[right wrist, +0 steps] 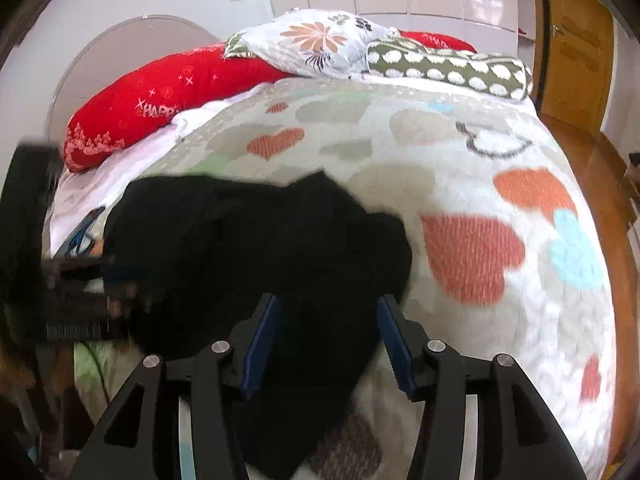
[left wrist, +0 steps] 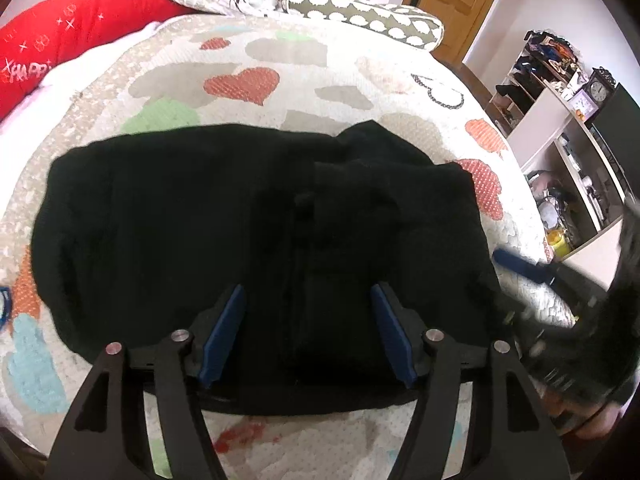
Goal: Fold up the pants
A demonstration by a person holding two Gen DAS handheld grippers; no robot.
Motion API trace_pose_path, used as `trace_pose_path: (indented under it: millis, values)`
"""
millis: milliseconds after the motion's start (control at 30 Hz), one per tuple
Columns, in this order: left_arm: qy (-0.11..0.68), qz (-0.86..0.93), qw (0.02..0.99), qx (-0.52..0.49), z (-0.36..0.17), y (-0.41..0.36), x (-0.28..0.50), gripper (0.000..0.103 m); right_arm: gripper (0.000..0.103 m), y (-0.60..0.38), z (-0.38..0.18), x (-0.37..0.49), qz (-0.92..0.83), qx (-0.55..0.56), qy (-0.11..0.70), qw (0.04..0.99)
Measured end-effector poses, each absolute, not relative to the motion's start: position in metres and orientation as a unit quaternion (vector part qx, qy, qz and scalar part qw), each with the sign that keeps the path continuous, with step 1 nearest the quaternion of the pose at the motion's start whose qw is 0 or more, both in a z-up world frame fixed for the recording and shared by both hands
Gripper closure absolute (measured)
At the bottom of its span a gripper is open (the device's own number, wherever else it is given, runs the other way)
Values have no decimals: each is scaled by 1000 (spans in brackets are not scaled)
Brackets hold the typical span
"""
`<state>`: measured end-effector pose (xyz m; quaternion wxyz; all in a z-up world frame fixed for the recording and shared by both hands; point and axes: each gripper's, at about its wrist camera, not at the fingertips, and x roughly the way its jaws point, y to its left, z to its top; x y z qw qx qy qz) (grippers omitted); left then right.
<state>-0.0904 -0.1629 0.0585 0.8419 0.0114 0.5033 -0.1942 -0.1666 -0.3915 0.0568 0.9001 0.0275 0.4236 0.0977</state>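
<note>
The black knit pants (left wrist: 248, 240) lie already folded into a chunky rectangle on the heart-print bed quilt (left wrist: 248, 64), right under both sets of fingers. The left gripper (left wrist: 306, 332) and right gripper (right wrist: 326, 340) both hover half-spread, gripping nothing. Probably one more fold or some tidying left.
</note>
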Motion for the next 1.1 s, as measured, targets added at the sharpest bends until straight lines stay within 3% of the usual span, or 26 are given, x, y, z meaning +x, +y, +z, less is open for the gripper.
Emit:
trace_pose_path:
  millis: [133,233,533,1100]
  values:
    - [495,-186,849,15,69,-158,-96,30,47,-386,33,-170,85,20,446,891]
    - [488,-179,854,17,78,-150,-101,26,46,-385,46,-171,85,14,440,894]
    - [467,-164,869,16,106,-127,-113,26,41,-362,87,-171,118,7,396,911]
    - [470,-117,875,-6,96,-87,-112,25,40,-324,66,-145,147,8,426,893]
